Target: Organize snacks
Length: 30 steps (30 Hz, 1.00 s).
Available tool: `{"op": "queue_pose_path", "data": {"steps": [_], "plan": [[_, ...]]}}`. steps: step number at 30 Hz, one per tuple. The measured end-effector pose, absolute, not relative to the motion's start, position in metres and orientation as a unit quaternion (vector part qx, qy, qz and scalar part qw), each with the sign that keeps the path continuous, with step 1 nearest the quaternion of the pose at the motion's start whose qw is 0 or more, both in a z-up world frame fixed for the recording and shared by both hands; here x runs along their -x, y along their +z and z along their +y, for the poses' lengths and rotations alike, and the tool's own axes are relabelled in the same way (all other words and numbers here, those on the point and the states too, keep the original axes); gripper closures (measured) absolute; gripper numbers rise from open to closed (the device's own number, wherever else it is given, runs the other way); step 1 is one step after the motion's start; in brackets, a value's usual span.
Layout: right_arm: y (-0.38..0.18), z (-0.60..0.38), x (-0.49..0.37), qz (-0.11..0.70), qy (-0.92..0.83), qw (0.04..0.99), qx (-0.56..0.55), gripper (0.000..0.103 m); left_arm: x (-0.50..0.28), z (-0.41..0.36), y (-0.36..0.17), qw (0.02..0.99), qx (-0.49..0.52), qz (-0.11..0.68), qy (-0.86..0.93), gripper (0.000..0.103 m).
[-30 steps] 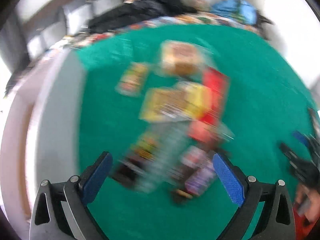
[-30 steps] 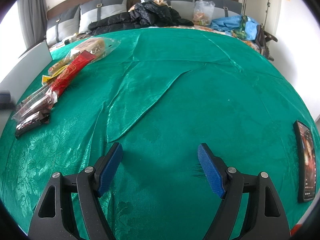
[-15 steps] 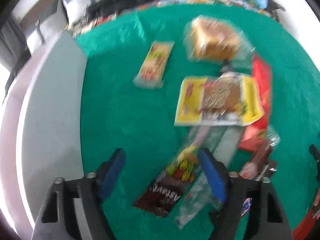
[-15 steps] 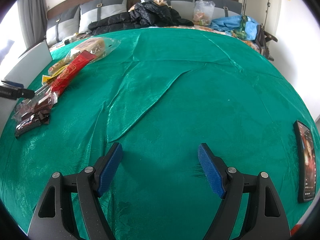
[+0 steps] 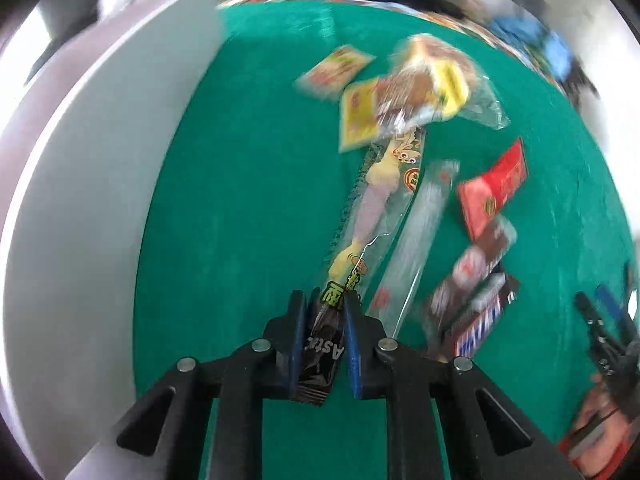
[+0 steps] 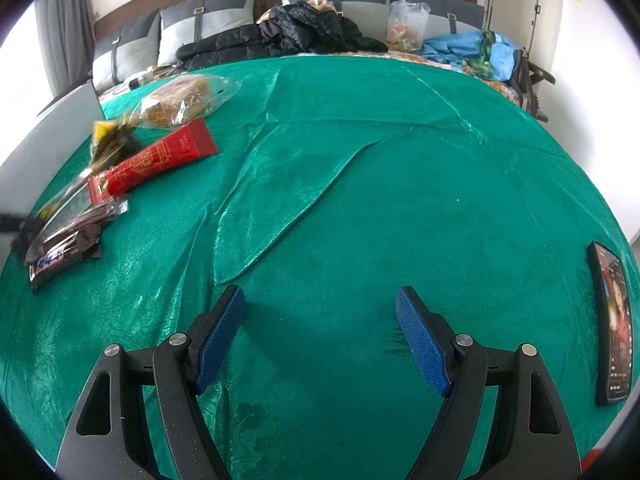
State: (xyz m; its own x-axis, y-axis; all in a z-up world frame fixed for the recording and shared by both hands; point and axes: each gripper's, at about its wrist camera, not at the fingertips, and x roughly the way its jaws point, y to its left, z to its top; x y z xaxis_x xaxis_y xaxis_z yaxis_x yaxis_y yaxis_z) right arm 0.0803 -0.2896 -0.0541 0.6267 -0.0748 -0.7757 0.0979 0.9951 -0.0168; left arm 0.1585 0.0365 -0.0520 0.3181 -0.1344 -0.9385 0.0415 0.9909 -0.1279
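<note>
A: Left gripper point(image 5: 324, 320): jaws have just been closing and now pinch the dark near end of a long clear snack packet point(image 5: 376, 216), the one with the pale yellow and lilac sweet inside. Location of the packet?

B: It runs from the left gripper away toward the yellow snack bag point(image 5: 368, 116), over the green cloth point(image 5: 240, 200). Just right of it, alongside, lies a second clear sleeve point(image 5: 420, 232).

A: Other items near that long packet?

B: Further right, a red flat pack point(image 5: 494, 188); nearer than that, a clump of dark chocolate bars point(image 5: 476, 304). Beyond the yellow bag, a bread roll in clear wrap point(image 5: 440, 64) and a small red-and-yellow packet point(image 5: 336, 68). To the left, a grey-white panel point(image 5: 92, 184) borders the cloth. Much of this is blurred.

A: Right gripper point(image 6: 320, 332)?

B: Jaws wide apart, nothing between them, over bare green cloth well to the right of the snack pile. A phone point(image 6: 612, 320) lies face up far to the right, near the cloth's edge. At the back, a black jacket point(image 6: 288, 36) lies against grey cushions point(image 6: 208, 20).
</note>
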Motion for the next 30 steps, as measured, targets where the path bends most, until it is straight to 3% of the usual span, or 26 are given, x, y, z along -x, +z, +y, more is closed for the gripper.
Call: {"op": "queue_pose_path", "data": {"steps": [4,6,7,8,9,15,20,30], "plan": [[-0.054,-0.290,-0.080,0.429,-0.048,0.902,-0.013,0.022,-0.120,0.052,-0.050,0.807,0.091,0.582,-0.033,0.084],[-0.054,-0.290,-0.080,0.429,-0.048,0.902,-0.014,0.022,-0.113,0.057,-0.053,0.806,0.111,0.580,-0.049,0.063],[-0.054,-0.290,-0.080,0.429,-0.048,0.902,-0.013,0.022,-0.115,0.058,-0.056,0.806,0.111,0.580,-0.054,0.041],[-0.054,-0.290,-0.080,0.429,-0.048,0.902,-0.014,0.022,-0.115,0.058,-0.055,0.815,0.108,0.566,-0.062,0.026],[-0.054,-0.290,-0.080,0.429,-0.048,0.902,-0.014,0.022,-0.116,0.057,-0.055,0.820,0.094,0.562,-0.055,0.020],[-0.054,-0.290,-0.080,0.429,-0.048,0.902,-0.014,0.022,-0.125,0.043,-0.067,0.839,-0.005,0.543,-0.033,0.019],[-0.054,-0.290,-0.080,0.429,-0.048,0.902,-0.014,0.022,-0.118,0.045,-0.073,0.851,-0.008,0.524,-0.028,0.000],[-0.054,-0.290,-0.080,0.430,-0.048,0.902,-0.014,0.022,-0.103,0.052,-0.074,0.871,-0.012,0.489,-0.033,0.000]]}}
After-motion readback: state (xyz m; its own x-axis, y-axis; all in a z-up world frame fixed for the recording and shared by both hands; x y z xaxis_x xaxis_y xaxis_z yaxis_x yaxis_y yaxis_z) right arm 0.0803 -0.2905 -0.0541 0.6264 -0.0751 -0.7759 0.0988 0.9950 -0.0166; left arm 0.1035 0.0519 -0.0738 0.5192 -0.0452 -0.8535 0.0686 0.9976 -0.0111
